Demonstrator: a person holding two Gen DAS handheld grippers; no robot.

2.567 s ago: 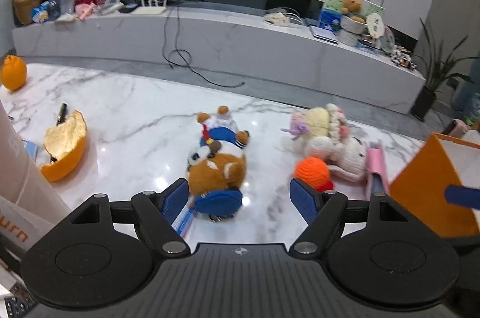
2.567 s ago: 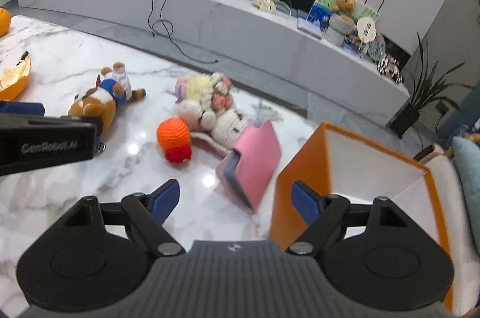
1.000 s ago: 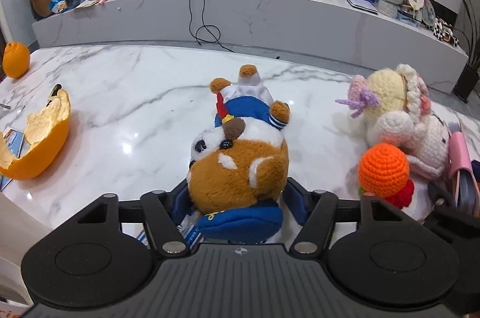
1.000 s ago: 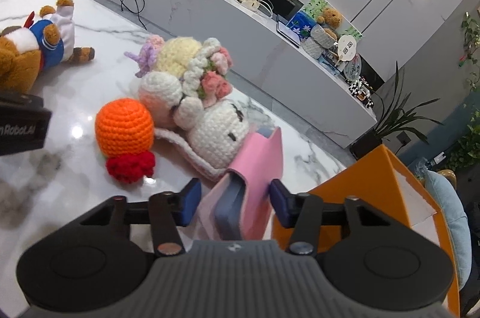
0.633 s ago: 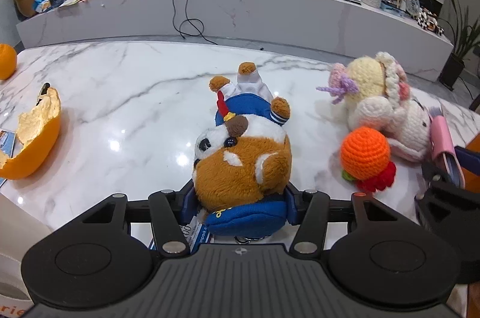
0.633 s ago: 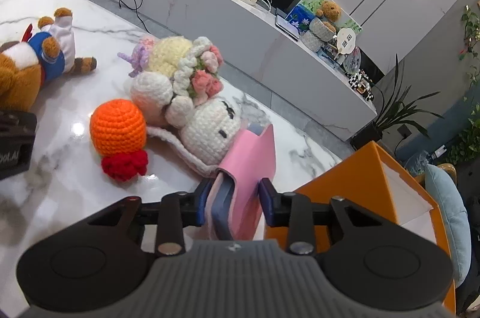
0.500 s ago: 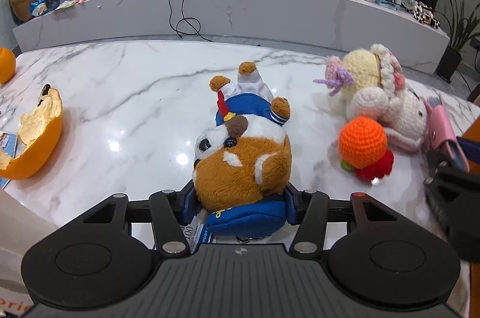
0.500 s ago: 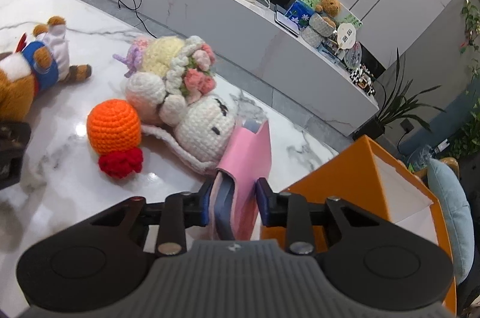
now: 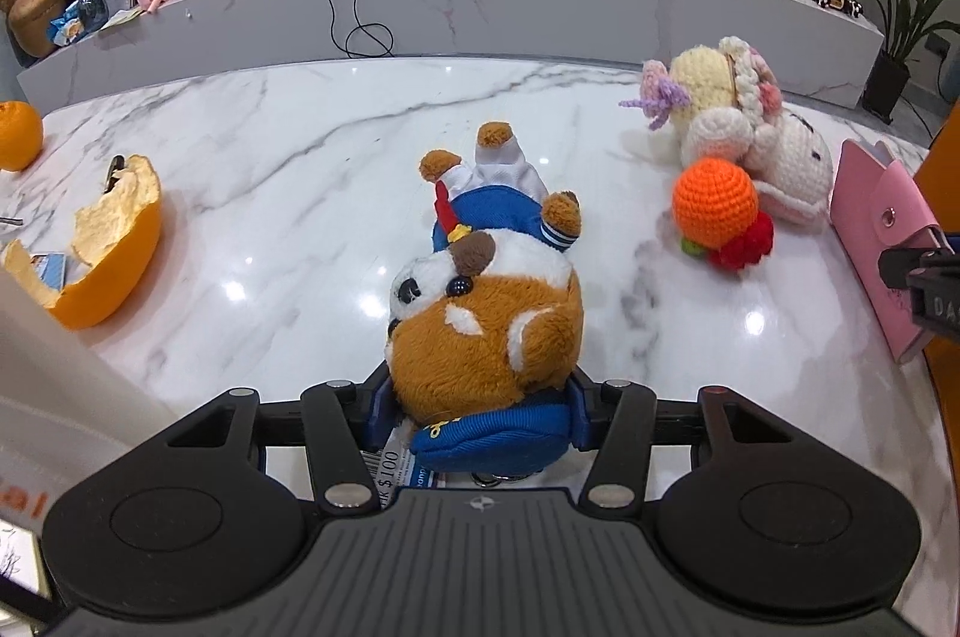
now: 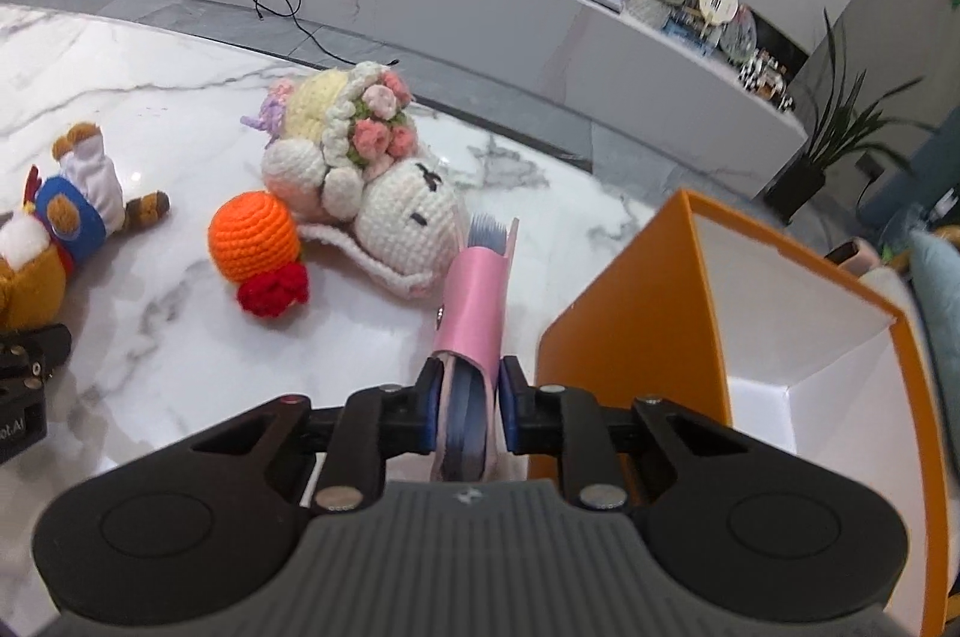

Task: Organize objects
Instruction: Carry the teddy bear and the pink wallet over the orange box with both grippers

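Note:
My left gripper (image 9: 477,412) is shut on a brown and white plush dog (image 9: 486,313) in a blue outfit, holding it by the head just above the marble table (image 9: 288,169). My right gripper (image 10: 468,400) is shut on a pink card wallet (image 10: 477,313) and holds it upright beside the open orange box (image 10: 774,337). The wallet also shows in the left wrist view (image 9: 882,241). A crocheted white doll (image 10: 366,181) and an orange crocheted ball (image 10: 255,238) lie on the table to the left of the wallet.
An orange peel half (image 9: 102,247) and a whole orange (image 9: 18,135) lie at the table's left. A pale box edge (image 9: 60,397) stands close on the left. A long marble TV bench (image 9: 480,6) with cables and ornaments runs behind the table.
My right gripper has closed tight on the pink wallet and lifted it upright toward the orange box. My left gripper stays shut on the plush dog and has lifted slightly.

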